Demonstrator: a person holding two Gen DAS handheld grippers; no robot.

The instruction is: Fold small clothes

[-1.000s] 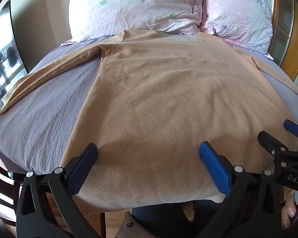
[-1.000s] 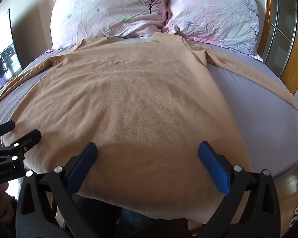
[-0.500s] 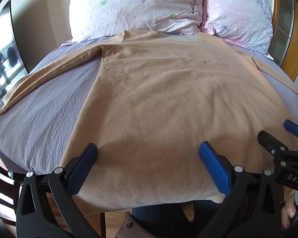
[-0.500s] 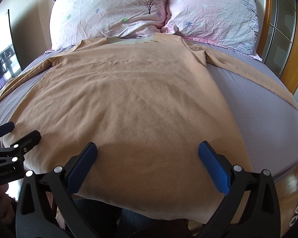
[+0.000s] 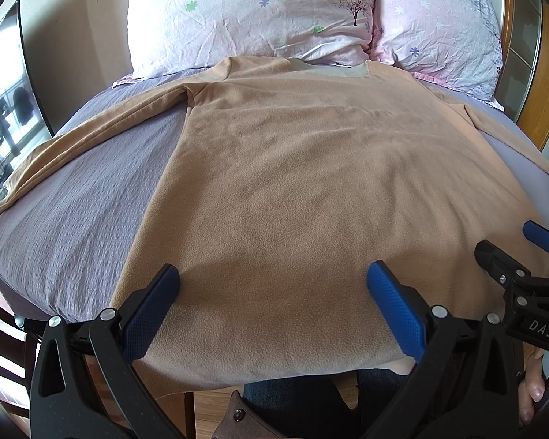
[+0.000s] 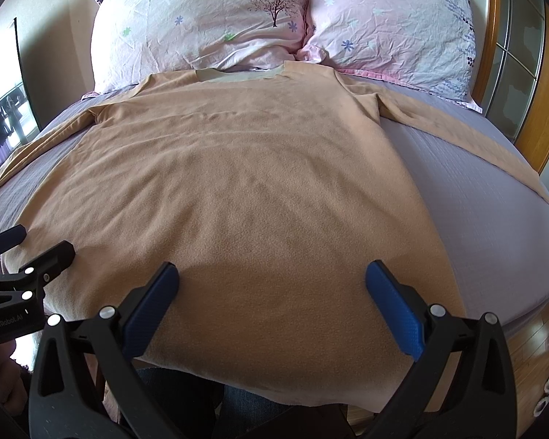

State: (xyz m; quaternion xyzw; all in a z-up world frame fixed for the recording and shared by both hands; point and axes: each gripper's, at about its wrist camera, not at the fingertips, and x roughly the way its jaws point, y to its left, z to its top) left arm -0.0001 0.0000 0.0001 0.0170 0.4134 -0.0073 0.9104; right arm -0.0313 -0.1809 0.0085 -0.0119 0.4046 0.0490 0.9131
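Folding had not begun: tan long-sleeved fleece top lay flat on the grey-sheeted bed, sleeves spread. My left gripper and right gripper hovered at its hem, jaws apart, empty. Next I judged a sleeve needed gripping.

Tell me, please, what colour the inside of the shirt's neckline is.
The neckline lining is pale grey-green against the tan shirt, clearest in the right wrist view.

I cannot see the shirt hem behind my grippers; its right sleeve end is cut off.
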